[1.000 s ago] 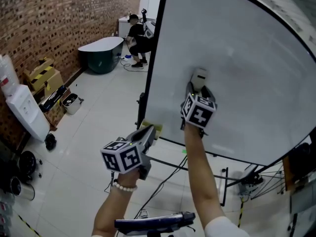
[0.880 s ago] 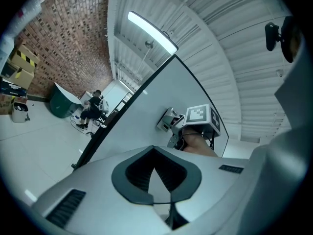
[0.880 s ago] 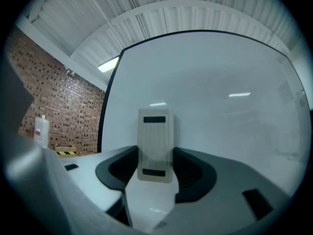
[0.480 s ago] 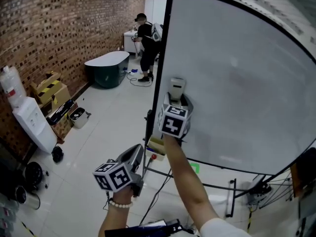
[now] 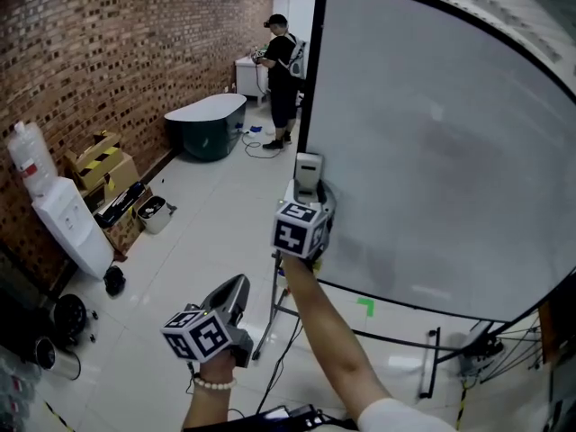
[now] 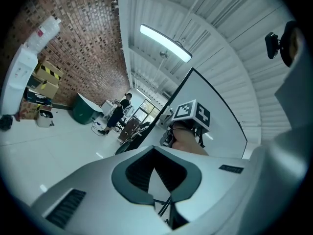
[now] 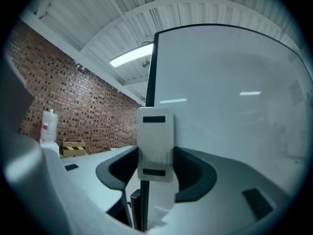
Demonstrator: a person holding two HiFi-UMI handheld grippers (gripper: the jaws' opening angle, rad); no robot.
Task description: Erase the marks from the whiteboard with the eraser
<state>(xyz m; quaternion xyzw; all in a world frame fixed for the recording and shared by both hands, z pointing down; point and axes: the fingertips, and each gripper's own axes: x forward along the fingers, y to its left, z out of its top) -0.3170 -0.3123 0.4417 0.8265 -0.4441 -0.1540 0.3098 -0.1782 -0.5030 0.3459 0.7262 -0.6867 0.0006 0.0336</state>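
The big whiteboard (image 5: pixel 450 151) fills the right of the head view; I see only faint grey smudges on it, no clear marks. My right gripper (image 5: pixel 309 193) is shut on the white eraser (image 5: pixel 309 171), held upright against the board's black left edge. In the right gripper view the eraser (image 7: pixel 155 143) sits between the pads of that gripper (image 7: pixel 155 166), overlapping the frame edge, with the whiteboard (image 7: pixel 230 97) to its right. My left gripper (image 5: pixel 236 292) hangs lower left, away from the board, shut and empty (image 6: pixel 154 151).
A person (image 5: pixel 283 57) stands at the far end beside a dark green tub (image 5: pixel 207 124). A water dispenser (image 5: pixel 67 228), cardboard boxes (image 5: pixel 94 165) and bins line the brick wall. The board's stand legs (image 5: pixel 432 367) and cables lie on the white floor.
My right gripper has slid the eraser leftward across the board to its left edge. The left gripper has dropped lower. The person at the back has stood up.
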